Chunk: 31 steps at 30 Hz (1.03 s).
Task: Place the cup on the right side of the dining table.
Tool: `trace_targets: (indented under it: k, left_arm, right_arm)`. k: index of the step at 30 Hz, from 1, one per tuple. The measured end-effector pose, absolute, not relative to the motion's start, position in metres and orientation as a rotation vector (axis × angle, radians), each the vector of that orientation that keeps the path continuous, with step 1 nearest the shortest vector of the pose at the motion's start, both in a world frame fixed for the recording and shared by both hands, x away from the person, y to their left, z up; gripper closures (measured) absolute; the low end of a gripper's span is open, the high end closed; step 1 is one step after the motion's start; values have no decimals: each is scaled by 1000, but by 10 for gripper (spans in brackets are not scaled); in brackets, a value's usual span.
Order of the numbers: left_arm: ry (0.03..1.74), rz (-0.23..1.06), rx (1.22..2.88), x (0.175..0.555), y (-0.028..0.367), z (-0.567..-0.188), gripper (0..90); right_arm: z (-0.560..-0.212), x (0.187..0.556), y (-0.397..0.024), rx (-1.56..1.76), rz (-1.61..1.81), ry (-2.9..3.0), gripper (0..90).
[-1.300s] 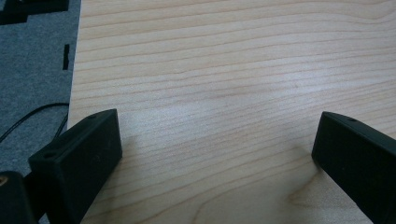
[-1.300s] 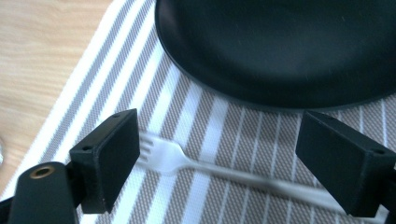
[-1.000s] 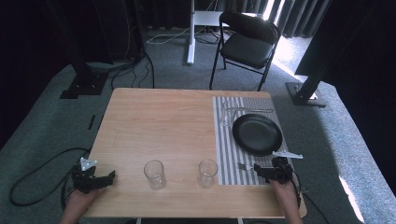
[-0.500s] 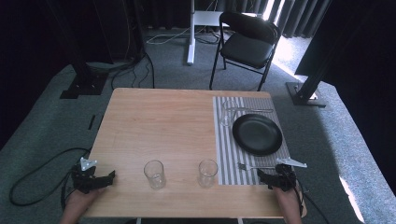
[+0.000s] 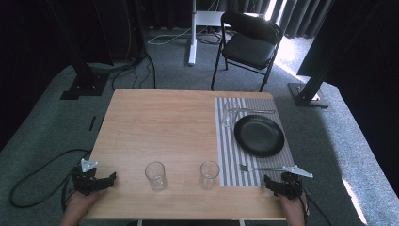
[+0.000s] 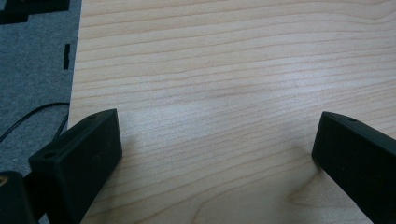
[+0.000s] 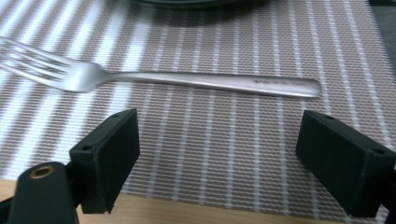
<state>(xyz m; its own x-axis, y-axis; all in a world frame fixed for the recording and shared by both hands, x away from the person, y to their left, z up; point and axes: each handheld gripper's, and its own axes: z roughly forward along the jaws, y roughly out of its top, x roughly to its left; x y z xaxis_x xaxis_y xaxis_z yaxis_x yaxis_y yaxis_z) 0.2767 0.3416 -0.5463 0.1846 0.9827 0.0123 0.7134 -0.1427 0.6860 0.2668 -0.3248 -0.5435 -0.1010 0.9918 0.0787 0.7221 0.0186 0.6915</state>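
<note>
Right tongs (image 7: 219,140): spread wide with nothing between the jaws; low over the near edge of the striped placemat (image 7: 224,163), at the desk's near right corner in the high view (image 5: 282,184).
Fork (image 7: 154,79): lies flat on the placemat just beyond the right tongs, apart from both jaws; tines point to the left of the right gripper view, handle runs right. In the high view (image 5: 261,168) it lies along the placemat's near edge, between the plate and the right tongs.
Left tongs (image 6: 217,154): spread wide, holding nothing, over bare wood at the desk's near left corner (image 5: 94,181); the left jaw hangs at the desk's edge, with grey carpet (image 6: 32,70) beside it.
Desk (image 5: 160,122): pale wood, the placemat (image 5: 230,150) covering its right side.
Plate (image 5: 259,135): black and round, on the placemat, beyond the fork and apart from it.
Left glass (image 5: 155,176): clear, upright, near the front edge, left of centre.
Right glass (image 5: 209,174): clear, upright, just left of the placemat, well apart from the left glass.
Far end of placemat: pale, thin items (image 5: 244,111) beyond the plate; too small to tell what they are.
Chair (image 5: 249,42): black, on the carpet beyond the desk.
</note>
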Motion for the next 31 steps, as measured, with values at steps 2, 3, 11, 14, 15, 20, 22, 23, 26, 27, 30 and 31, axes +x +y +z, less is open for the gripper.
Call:
trace_targets:
  k: [2, 3, 11, 14, 15, 20, 22, 23, 26, 27, 30, 31]
  left_arm:
    - [1586, 644, 1922, 277, 342, -546, 19]
    - [1586, 644, 1921, 277, 342, -546, 19]
    - [1586, 644, 1921, 277, 342, -546, 19]
    - [1586, 644, 1921, 277, 342, -546, 19]
    - [1586, 644, 1921, 277, 342, -546, 19]
    - [1586, 644, 1921, 277, 342, -546, 19]
    - [1586, 644, 1922, 277, 342, -546, 19]
    - [1586, 644, 1921, 277, 342, -546, 19]
    - [1586, 644, 1921, 277, 342, -546, 19]
    - [1586, 644, 1921, 277, 342, -546, 19]
    - [1586, 644, 1921, 277, 342, -546, 19]
    - [1586, 644, 1922, 277, 342, -546, 19]
  right_arm:
    - [-545, 266, -327, 1749, 819, 1830, 131]
    - [-545, 266, -328, 1756, 819, 1818, 131]
    - [-547, 266, -327, 1743, 789, 1813, 127]
    - [-549, 265, -324, 1722, 773, 1805, 122]
    - [-550, 265, -324, 1720, 777, 1801, 122]
    - [-551, 264, -324, 1711, 784, 1796, 123]
    - [-551, 263, -324, 1713, 784, 1793, 123]
    - [-551, 263, -324, 1714, 784, 1793, 123]
    - [-551, 263, -324, 1714, 784, 1793, 123]
    - [-551, 263, -324, 1713, 784, 1793, 123]
    - [-551, 263, -324, 1714, 784, 1793, 123]
    - [-551, 263, -324, 1713, 784, 1793, 123]
